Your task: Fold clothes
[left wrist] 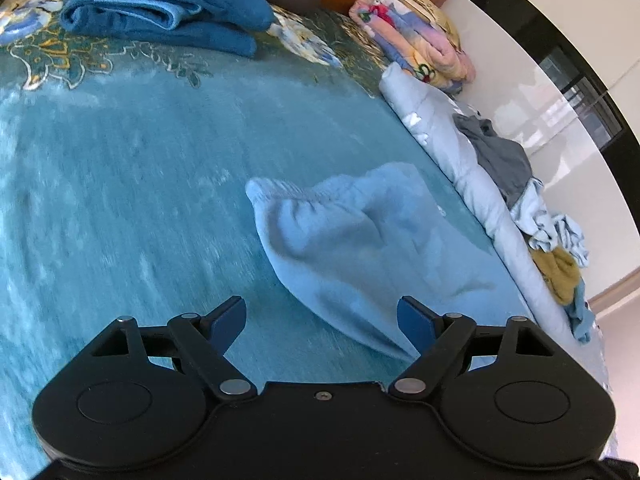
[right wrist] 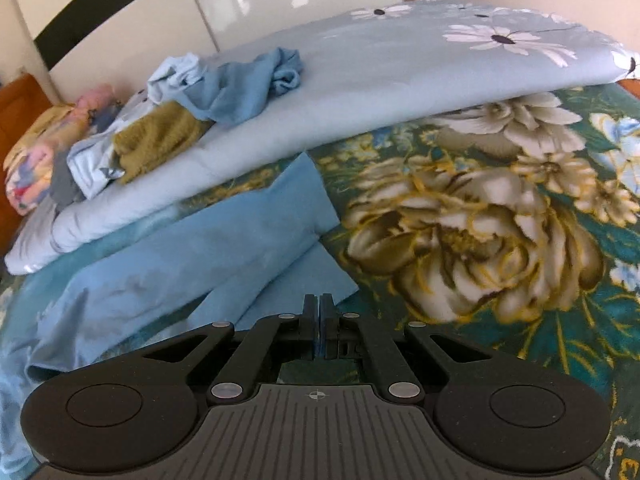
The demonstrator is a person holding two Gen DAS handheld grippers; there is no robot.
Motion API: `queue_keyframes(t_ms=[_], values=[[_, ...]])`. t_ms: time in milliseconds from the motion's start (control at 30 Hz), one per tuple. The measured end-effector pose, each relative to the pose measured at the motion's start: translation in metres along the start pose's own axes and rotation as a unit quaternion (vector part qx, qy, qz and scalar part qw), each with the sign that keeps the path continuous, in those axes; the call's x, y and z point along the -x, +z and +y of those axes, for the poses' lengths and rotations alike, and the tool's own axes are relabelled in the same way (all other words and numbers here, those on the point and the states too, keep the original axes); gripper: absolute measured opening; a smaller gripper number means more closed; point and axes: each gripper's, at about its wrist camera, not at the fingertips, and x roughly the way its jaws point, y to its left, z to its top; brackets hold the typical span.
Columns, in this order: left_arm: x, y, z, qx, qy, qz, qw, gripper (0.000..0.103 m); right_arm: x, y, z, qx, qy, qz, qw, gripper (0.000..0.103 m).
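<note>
My right gripper has its fingers pressed flat together. A sliver of blue shows in the seam, but that could be pad colour or cloth; too blurred to call, so I treat it as holding nothing. Left gripper is spread wide, nothing between the pads, hovering over the bedspread.

Landmark: the folded daisy-print quilt along the bed's edge.

- Light blue trousers lie on the bedspread just beside the quilt, on my side of it. Leg ends sit near the right fingertips; the elastic waistband is out ahead of the left gripper.
- Unfolded heap (blue, mustard, grey pieces) sits on top of the quilt.
- Folded dark blue garments lie well away from the quilt, across the bed.

Handling, my read: light, limp fleece-like knit, no stiffness, so it sags and bunches if lifted at one point. Not slippery or fragile, and the plush bedspread will drag on it.

Grip plan: left pinches the waistband corner through the gathered elastic, the thickest bite. Right takes a hem corner, both layers. Keep the span taut while folding.
</note>
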Motion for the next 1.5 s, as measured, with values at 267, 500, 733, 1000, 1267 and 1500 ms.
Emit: queue_keyframes(t_ms=[267, 500, 733, 1000, 1267, 1500], values=[[-0.016, 0.009, 0.007, 0.006, -0.004, -0.008, 0.9999, 0.082, -0.011, -0.012, -0.001, -0.038, 0.072, 0.065, 0.995, 0.011], [-0.025, 0.013, 0.01, -0.012, -0.05, -0.016, 0.9985, 0.082, -0.041, -0.015, -0.004, -0.108, 0.095, 0.083, 0.986, 0.016], [-0.035, 0.008, 0.011, -0.018, -0.098, -0.019, 0.9948, 0.08, -0.06, -0.014, -0.011, -0.179, 0.12, 0.065, 0.974, 0.016], [-0.033, 0.008, 0.02, 0.025, -0.134, -0.03, 0.9901, 0.064, -0.065, -0.01, 0.0, -0.177, 0.129, 0.062, 0.974, 0.003], [-0.019, 0.012, 0.004, 0.026, -0.117, -0.056, 0.9912, 0.005, -0.031, 0.009, 0.007, -0.178, 0.166, 0.031, 0.969, 0.003], [0.019, 0.034, -0.026, 0.022, -0.126, -0.09, 0.9876, 0.002, 0.025, 0.029, 0.006, -0.145, 0.192, 0.001, 0.97, 0.002]])
